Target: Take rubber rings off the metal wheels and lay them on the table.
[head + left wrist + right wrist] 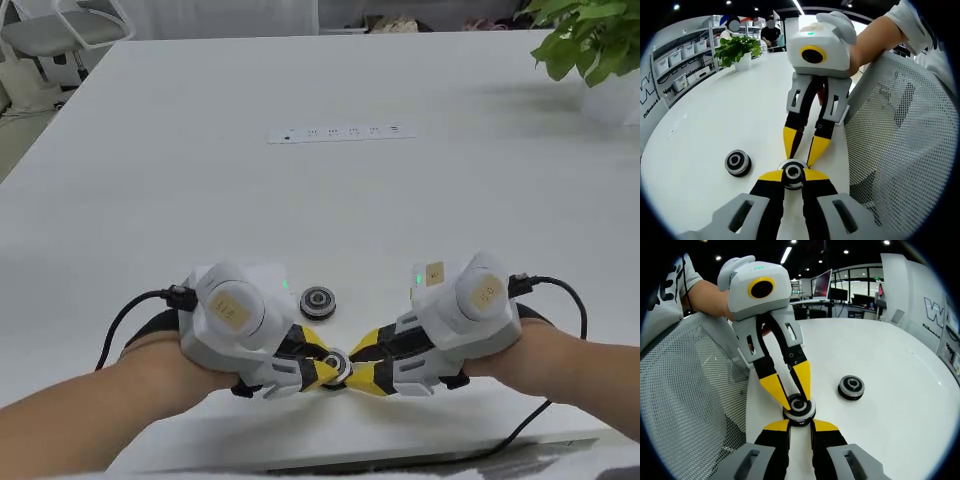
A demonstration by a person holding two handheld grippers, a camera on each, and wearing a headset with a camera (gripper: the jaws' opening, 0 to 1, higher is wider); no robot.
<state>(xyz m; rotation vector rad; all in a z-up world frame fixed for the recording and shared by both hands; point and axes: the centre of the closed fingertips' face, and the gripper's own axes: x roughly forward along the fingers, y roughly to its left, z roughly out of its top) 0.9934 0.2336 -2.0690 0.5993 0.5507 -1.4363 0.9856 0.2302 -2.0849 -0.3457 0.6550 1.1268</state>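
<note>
A small metal wheel with a black rubber ring (335, 367) is held just above the table's near edge, between both grippers. My left gripper (322, 369) comes in from the left and is shut on the wheel (792, 173). From the right, my right gripper (350, 371) meets it tip to tip and is shut on the same wheel (799, 409). The right gripper (803, 150) pinches the wheel's far side in the left gripper view. The left gripper (794, 392) does the same in the right gripper view. A second ringed wheel (318, 299) lies flat on the table just beyond.
The white table (300, 200) stretches far ahead, with a power strip (340, 133) set in its middle. A potted plant (590, 50) stands at the back right. A mesh chair back (890, 150) is close behind the table's near edge. A black cable (560, 400) trails right.
</note>
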